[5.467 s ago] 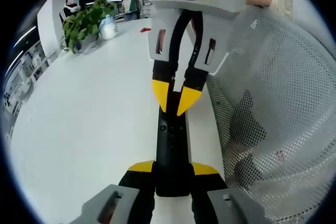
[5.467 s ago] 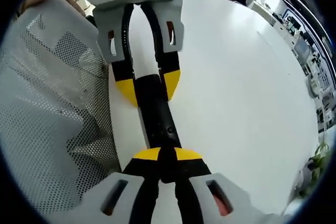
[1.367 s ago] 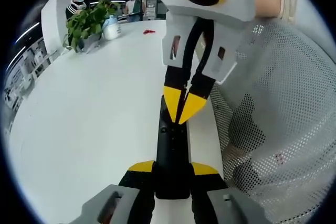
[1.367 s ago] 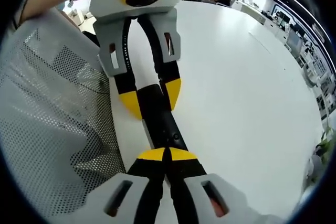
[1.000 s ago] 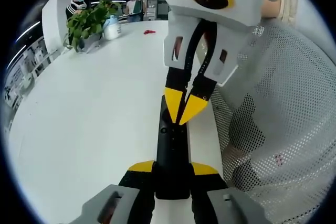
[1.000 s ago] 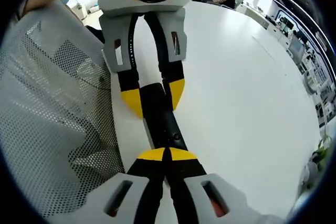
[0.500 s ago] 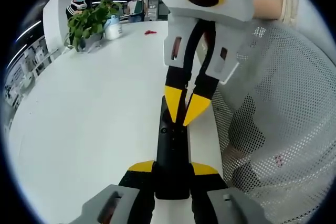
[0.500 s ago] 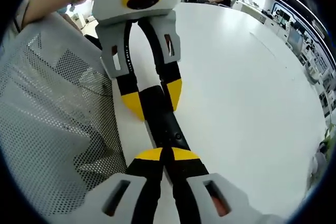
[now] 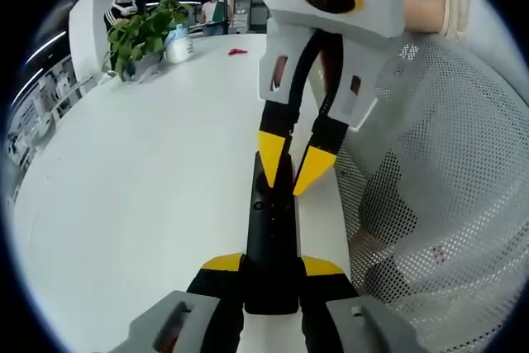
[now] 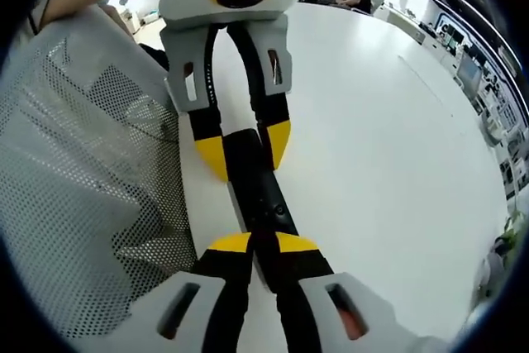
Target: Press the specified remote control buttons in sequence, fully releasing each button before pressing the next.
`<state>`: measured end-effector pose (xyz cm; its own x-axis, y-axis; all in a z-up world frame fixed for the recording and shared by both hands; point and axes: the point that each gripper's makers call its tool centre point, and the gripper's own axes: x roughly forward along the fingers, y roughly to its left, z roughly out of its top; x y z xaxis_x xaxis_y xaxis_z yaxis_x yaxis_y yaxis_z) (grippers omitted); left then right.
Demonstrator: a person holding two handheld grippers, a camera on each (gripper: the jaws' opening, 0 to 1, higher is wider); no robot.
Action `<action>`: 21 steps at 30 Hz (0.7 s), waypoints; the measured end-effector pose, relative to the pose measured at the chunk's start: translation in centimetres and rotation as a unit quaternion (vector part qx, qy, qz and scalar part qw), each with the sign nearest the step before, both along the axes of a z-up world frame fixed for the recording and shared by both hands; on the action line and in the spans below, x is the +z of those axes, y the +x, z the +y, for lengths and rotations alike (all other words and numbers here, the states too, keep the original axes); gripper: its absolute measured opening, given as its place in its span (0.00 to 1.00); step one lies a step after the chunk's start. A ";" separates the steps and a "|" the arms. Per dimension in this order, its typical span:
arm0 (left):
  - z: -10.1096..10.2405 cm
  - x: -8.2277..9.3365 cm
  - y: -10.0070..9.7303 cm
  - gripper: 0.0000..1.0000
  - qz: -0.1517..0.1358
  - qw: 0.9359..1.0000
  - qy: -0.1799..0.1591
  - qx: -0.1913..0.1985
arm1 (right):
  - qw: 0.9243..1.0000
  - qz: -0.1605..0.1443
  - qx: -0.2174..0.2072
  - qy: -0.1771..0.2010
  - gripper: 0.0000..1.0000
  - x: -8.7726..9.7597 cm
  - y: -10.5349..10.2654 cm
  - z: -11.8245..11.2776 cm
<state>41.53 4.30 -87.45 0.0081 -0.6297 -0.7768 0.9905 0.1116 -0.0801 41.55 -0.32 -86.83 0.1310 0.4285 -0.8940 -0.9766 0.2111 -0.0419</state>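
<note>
A long black remote control (image 9: pixel 270 237) lies on the white bench (image 9: pixel 140 179), close along the bench edge beside a white perforated chair back (image 9: pixel 446 204). The left tongs (image 9: pixel 271 266) pinch its near end in the left gripper view, one yellow-tipped jaw on each side of the body. The right tongs (image 9: pixel 291 163) come in from the far end, tips pointing down at the remote's far half; their jaws stand slightly spread, one tip over the black face and the other out past its right edge. In the right gripper view the same layout appears reversed: the right tongs (image 10: pixel 254 245) sit over the remote control (image 10: pixel 252 179), with the left tongs (image 10: pixel 244 150) astride its far end. The remote's long axis runs straight between the two tongs, so the buttons lie directly ahead of and below the right tips, which are the nearer presser. Whether a tip is touching a button cannot be told. A potted plant (image 9: pixel 145 31) stands far left on the bench.
</note>
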 end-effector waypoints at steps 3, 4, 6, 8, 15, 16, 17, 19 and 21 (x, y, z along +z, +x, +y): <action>0.0 0.0 0.0 0.25 0.000 1.000 0.000 -0.001 | 1.000 -0.002 0.000 0.001 0.09 0.0 0.0 0.0; 0.0 0.0 0.0 0.25 0.000 1.000 0.001 -0.001 | 1.000 -0.005 0.002 -0.001 0.08 0.0 0.1 0.0; 0.0 0.0 0.0 0.25 0.001 1.000 0.001 -0.002 | 1.000 -0.017 0.015 -0.014 0.08 -0.1 0.0 0.1; 0.0 0.0 0.0 0.25 0.000 1.000 0.002 -0.003 | 0.999 -0.029 0.029 -0.023 0.08 -0.1 -0.1 0.2; 0.0 0.0 0.0 0.24 0.001 1.000 0.002 -0.003 | 1.000 -0.013 0.009 -0.015 0.08 -0.1 0.2 0.0; 0.0 0.0 0.0 0.24 0.001 1.000 0.002 -0.003 | 1.000 -0.013 0.008 -0.014 0.08 -0.1 0.2 0.0; 0.0 0.0 0.0 0.24 0.001 1.000 0.002 -0.003 | 1.000 -0.013 0.008 -0.014 0.08 -0.1 0.1 0.0; 0.0 0.0 0.0 0.24 0.000 1.000 0.002 -0.003 | 1.000 -0.016 0.011 -0.017 0.08 -0.1 0.1 0.1; 0.0 0.0 0.0 0.25 0.000 1.000 0.003 -0.003 | 1.000 -0.017 0.011 -0.019 0.08 -0.1 0.1 0.1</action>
<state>41.51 4.30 -87.46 0.0047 -0.6258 -0.7800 0.9912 0.1058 -0.0790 41.63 -0.25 -86.92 0.1529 0.3977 -0.9047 -0.9787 0.1875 -0.0830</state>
